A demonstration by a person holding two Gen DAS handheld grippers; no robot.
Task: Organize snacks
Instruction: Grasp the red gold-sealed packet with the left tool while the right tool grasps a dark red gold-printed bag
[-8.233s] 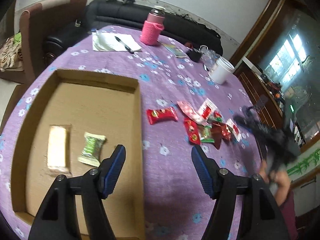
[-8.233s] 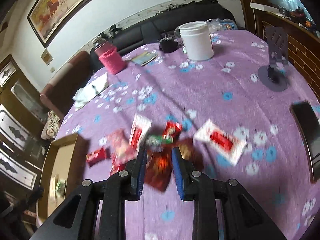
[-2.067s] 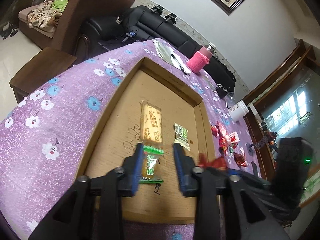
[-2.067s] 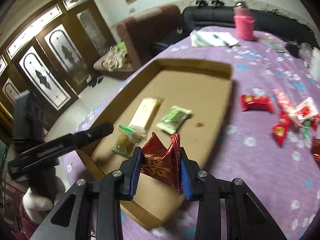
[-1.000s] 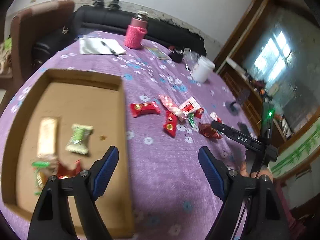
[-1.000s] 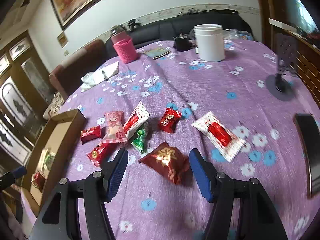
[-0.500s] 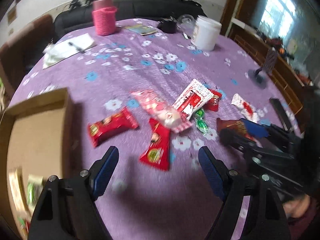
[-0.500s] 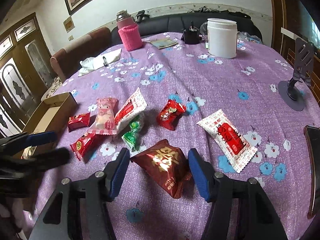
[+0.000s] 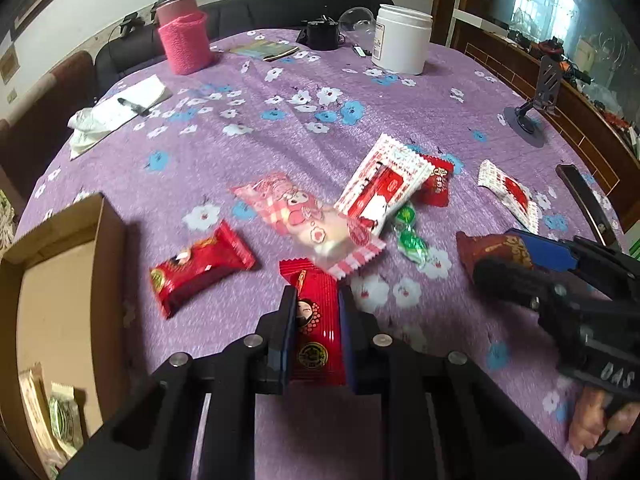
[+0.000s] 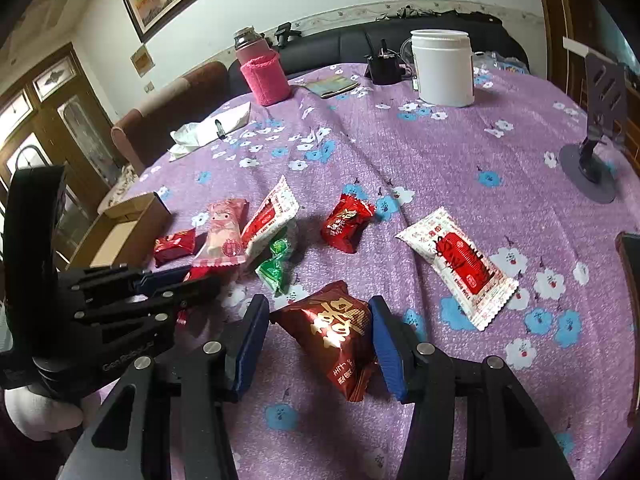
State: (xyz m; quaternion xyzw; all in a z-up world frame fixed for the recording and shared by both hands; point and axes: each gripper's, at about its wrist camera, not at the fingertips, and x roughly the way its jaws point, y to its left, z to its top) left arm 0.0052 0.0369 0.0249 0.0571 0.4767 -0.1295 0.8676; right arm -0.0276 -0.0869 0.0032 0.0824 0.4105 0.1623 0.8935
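Observation:
My left gripper (image 9: 317, 334) is shut on a long red snack packet (image 9: 316, 328) that lies on the purple cloth. My right gripper (image 10: 316, 342) is open, its jaws on either side of a dark red foil packet (image 10: 334, 334), close to touching it. That gripper also shows in the left wrist view (image 9: 536, 260). Loose snacks lie ahead: a pink packet (image 9: 304, 220), a white and red packet (image 9: 380, 188), a red bar (image 9: 200, 264), green candies (image 9: 410, 232), a small red packet (image 10: 346, 222), and another white and red packet (image 10: 456, 258). A cardboard box (image 9: 60, 280) at the left holds snacks (image 9: 56, 416).
At the far side of the table stand a pink-sleeved flask (image 9: 182, 32), a white jar (image 9: 402, 38), a notepad with a pen (image 9: 128, 104), a booklet (image 9: 266, 50) and a phone stand (image 9: 540, 96). A dark phone (image 9: 588, 204) lies at the right edge.
My left gripper has come down and shut on the long red packet. My right gripper has moved closer around the dark red foil packet.

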